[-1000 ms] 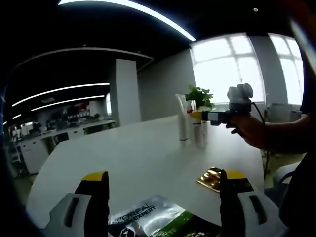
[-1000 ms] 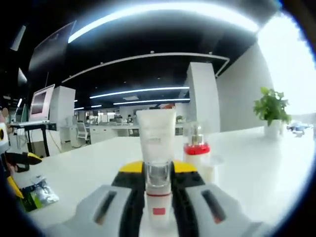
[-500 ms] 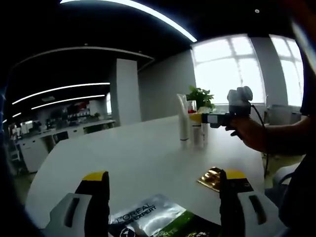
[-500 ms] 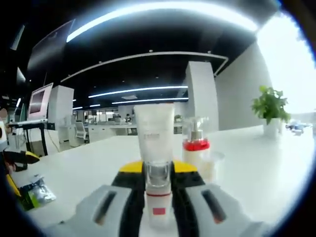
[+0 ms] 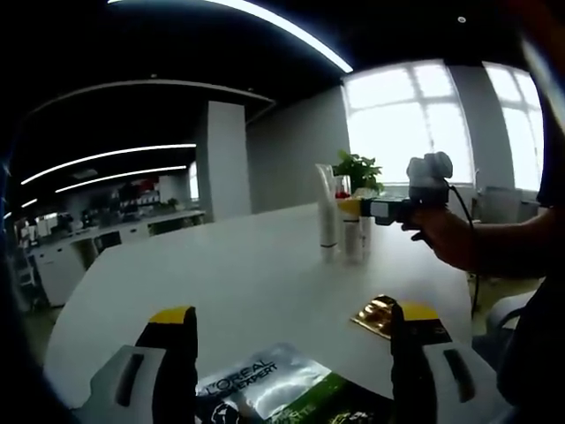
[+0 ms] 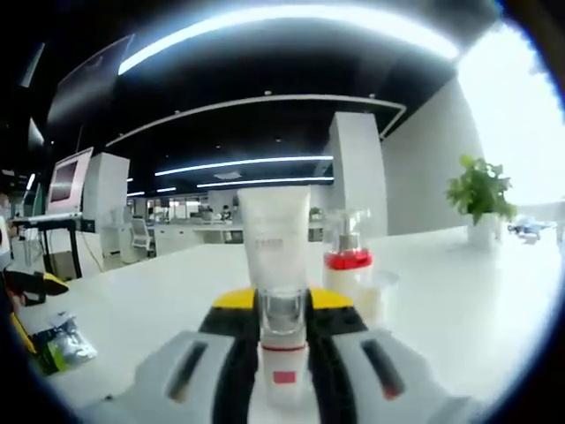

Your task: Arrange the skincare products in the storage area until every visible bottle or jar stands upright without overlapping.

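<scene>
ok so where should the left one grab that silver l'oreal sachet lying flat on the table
Probably by its near edge, coming in low from the person's side. The silver L'Oreal sachet lies flat on the white table between the open jaws of the left hand-held gripper, so there is no height to close around; one jaw would likely have to slide under the thin edge and pinch it.

Left claw (image 5: 287,340) (jaws apart) over silver sachet (image 5: 265,389), white tube (image 5: 327,212) upright beyond.
</scene>
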A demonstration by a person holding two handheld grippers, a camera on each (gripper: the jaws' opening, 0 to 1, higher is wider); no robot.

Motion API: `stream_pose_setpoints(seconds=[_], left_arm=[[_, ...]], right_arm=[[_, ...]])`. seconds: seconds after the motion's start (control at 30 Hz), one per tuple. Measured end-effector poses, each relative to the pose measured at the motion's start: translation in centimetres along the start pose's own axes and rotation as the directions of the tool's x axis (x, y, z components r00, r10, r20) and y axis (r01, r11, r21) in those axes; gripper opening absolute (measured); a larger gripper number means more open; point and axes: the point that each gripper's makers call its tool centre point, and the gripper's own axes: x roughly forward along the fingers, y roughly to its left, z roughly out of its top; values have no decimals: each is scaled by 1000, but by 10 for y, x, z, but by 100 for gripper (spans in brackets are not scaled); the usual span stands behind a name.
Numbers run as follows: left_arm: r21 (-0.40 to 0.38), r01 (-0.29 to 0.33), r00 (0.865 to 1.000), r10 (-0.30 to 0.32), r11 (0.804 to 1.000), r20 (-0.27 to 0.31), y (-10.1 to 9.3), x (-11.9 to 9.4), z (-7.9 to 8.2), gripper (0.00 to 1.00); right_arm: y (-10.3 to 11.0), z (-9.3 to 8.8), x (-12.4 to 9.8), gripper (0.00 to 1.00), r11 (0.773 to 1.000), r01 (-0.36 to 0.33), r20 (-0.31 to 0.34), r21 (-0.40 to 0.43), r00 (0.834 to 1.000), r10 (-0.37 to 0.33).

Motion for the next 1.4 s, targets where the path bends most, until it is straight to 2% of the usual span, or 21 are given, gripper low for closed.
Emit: stream_pose_setpoints(seconds=[0.33, 0.47, 0.53, 0.87, 1.1, 1.4], left_arm=[[-1, -1, 1000, 1, 1000, 2, 1, -2, 0, 90], [1, 3, 1000, -3, 1000, 1, 0, -2, 0, 89], [-1, 2, 1000, -2, 1000, 1, 0, -2, 0, 89], [-12, -4, 1000, 4, 1000, 5, 3, -3, 1, 90], [-7, -5, 1000, 5, 1000, 9, 1, -3, 4, 90], [-9, -3, 1000, 3, 1000, 24, -6, -4, 12, 90]], right_arm=[[5, -1, -3, 19, 1000, -4, -4, 3, 1000, 4], [6, -5, -4, 19, 1000, -4, -24, 5, 1000, 4], [4, -6, -4, 22, 1000, -4, -16, 31, 1000, 5], [2, -15, -3, 35, 999, -4, -51, 46, 999, 6], [7, -10, -12, 36, 999, -18, -44, 44, 999, 20], [2, -7, -24, 37, 999, -24, -49, 28, 998, 26]])
